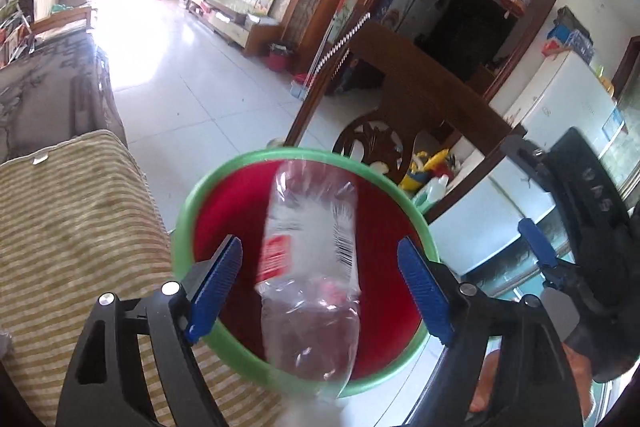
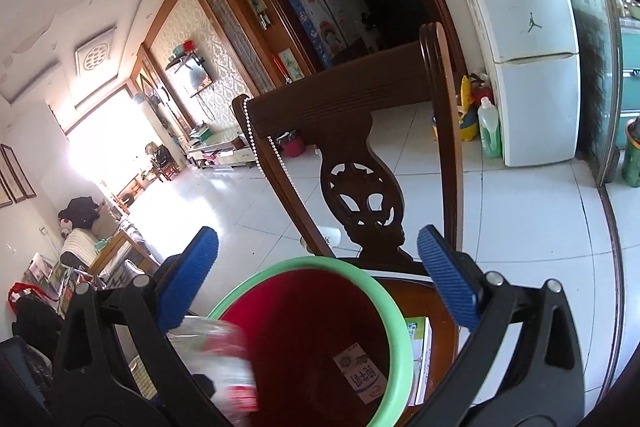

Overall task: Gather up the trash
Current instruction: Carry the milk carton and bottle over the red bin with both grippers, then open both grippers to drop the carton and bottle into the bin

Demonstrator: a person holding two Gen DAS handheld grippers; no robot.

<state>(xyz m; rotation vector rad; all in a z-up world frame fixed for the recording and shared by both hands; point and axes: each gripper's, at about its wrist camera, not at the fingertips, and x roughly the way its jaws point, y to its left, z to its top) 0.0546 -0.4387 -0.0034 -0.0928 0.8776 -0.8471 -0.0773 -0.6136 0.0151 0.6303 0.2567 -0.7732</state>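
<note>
Left gripper [image 1: 320,287]: fingers wide, blurred clear bottle [image 1: 312,267] between, untouched.
Right gripper [image 2: 318,277]: fingers wide, empty.
Bin [image 2: 394,311]: green-rimmed, red, on chair seat; carton [image 2: 360,375] inside.

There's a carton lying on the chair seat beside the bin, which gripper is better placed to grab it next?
Probably the right gripper: it is open and empty, and the carton lies just below its right-hand finger. The left gripper has the bottle between its jaws.

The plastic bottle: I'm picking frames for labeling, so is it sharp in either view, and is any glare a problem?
Left wrist view: the plastic bottle is motion-smeared over the red bin, and the bright room end top left is blown out. Right wrist view: the bottle blurs at the bin rim; the window glares.
</note>
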